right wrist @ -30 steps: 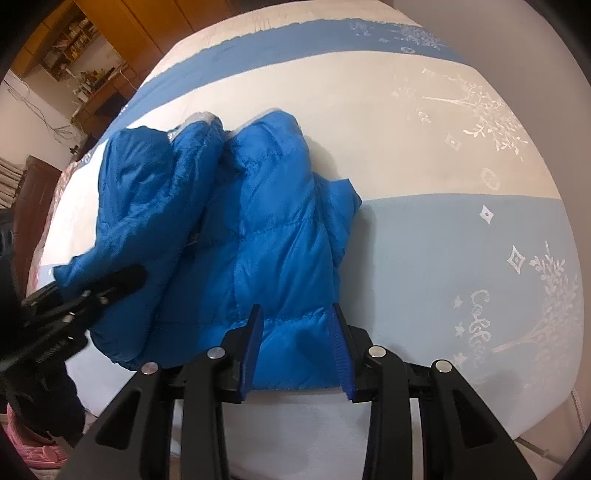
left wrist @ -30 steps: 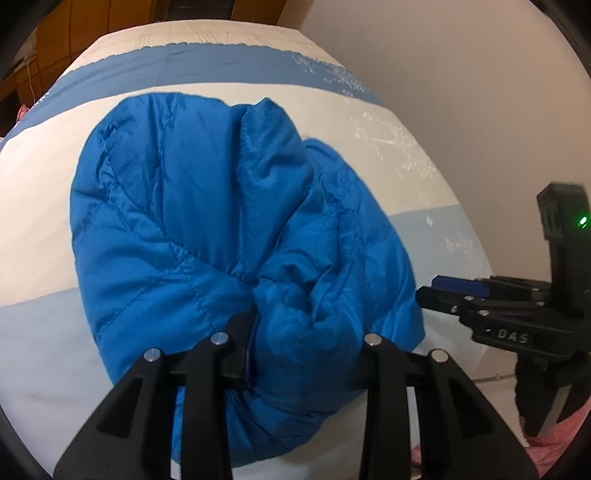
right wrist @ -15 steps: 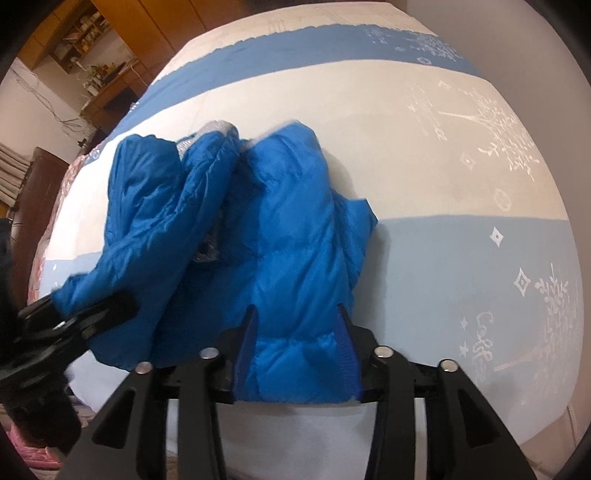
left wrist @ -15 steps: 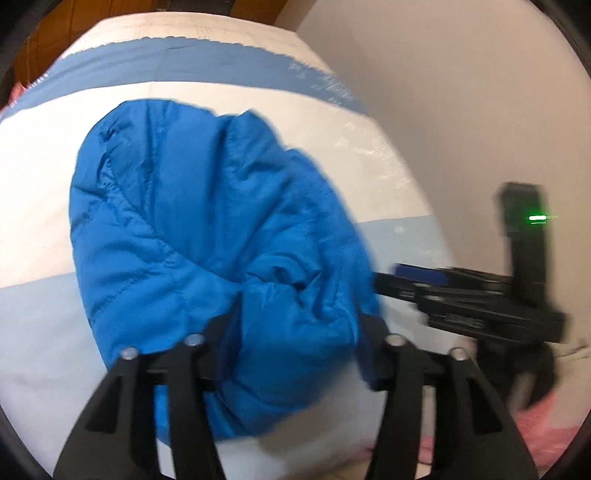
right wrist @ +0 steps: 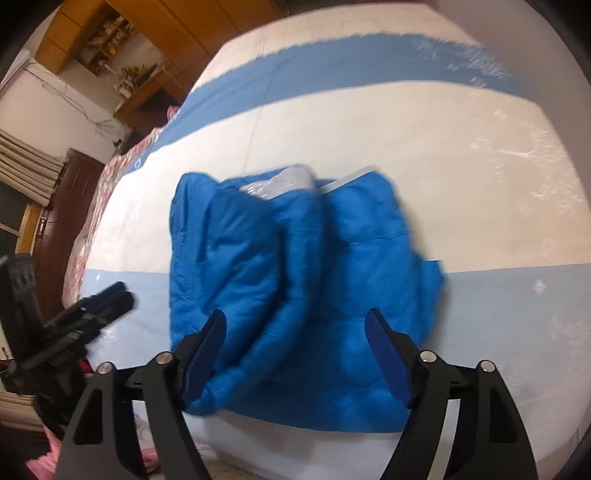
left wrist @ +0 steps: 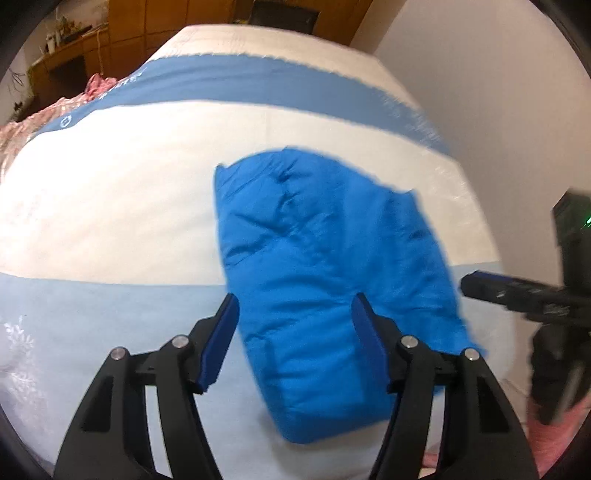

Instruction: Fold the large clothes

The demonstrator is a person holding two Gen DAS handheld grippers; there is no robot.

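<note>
1. In the left wrist view, we see our left gripper (left wrist: 295, 325) spread wide and gripping nothing; the blue jacket (left wrist: 325, 266) lies on the bed (left wrist: 110, 206) between and beyond its fingers.
2. In the right wrist view, our right gripper (right wrist: 295, 343) is likewise wide, with the jacket (right wrist: 295, 280) just ahead.

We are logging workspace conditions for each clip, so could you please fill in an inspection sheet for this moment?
Surface: bed with a striped bedspread, white, light blue and darker blue bands.
Job's things: blue puffer jacket lying folded on the bedspread, near its front edge; pale lining shows at the far end in the right wrist view.
Clutter: pink patterned fabric at the bed's far left edge.
Grippers: left hand-held gripper open, holding nothing; right hand-held gripper open, holding nothing; both above the jacket's near end.
Cables: thin wires on the wall.
Surroundings: wooden cabinets, shelf with small items, plain wall on the right.
</note>
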